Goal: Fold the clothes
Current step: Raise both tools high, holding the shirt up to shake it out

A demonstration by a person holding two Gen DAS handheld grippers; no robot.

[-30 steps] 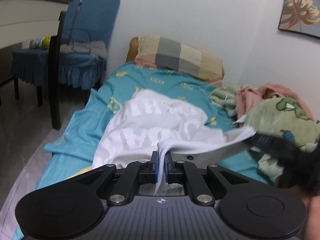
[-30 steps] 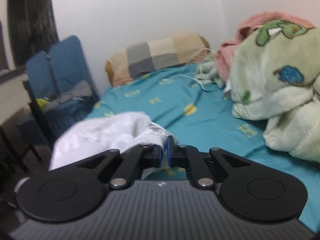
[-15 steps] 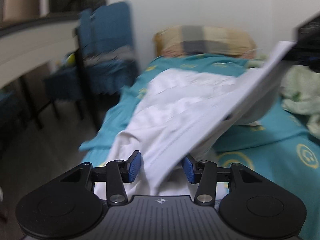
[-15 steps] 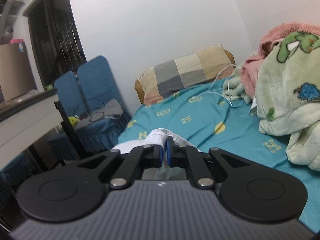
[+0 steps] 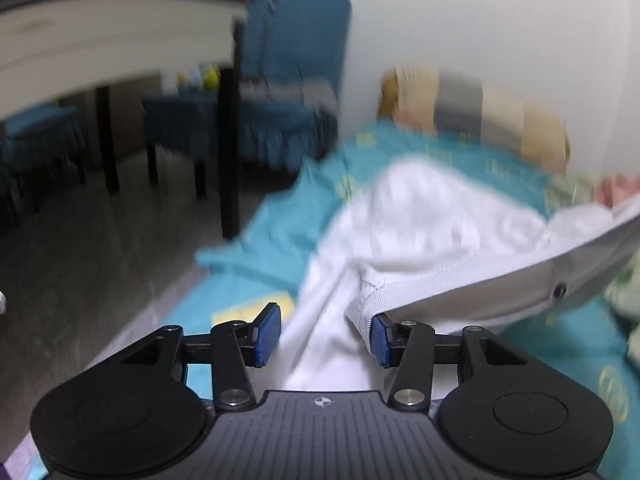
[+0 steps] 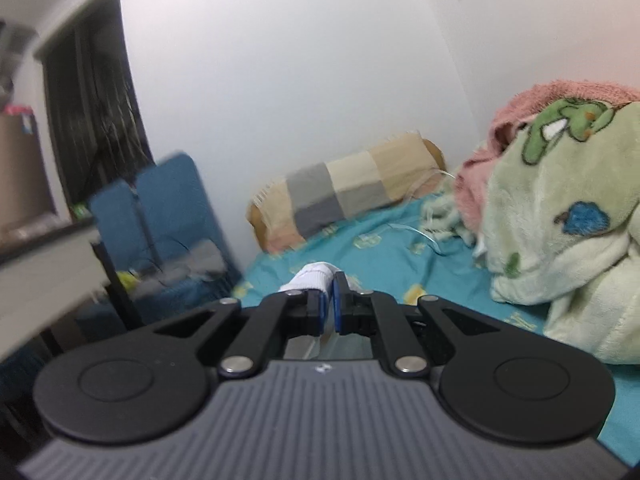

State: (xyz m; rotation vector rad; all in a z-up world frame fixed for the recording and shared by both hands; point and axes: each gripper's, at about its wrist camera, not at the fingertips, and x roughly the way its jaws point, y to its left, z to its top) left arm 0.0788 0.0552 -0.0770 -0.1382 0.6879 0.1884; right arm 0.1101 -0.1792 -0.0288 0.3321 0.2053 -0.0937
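Left wrist: left hand-held gripper (image 5: pixel 322 334) released over white shirt (image 5: pixel 420 216) | right hand-held gripper (image 6: pixel 328 304) pinching its ribbed hem

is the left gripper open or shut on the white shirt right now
Open. The left gripper has its blue pads spread wide, and the white shirt hangs between them unclamped, its ribbed edge just beside the right pad.

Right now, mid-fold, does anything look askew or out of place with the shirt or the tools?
Yes. The white cotton shirt is held at one end only: the right tool is shut on its ribbed edge, while the left tool is open, the hem just brushing one pad. The shirt sags unevenly over the teal bedsheet. The left view is blurred.
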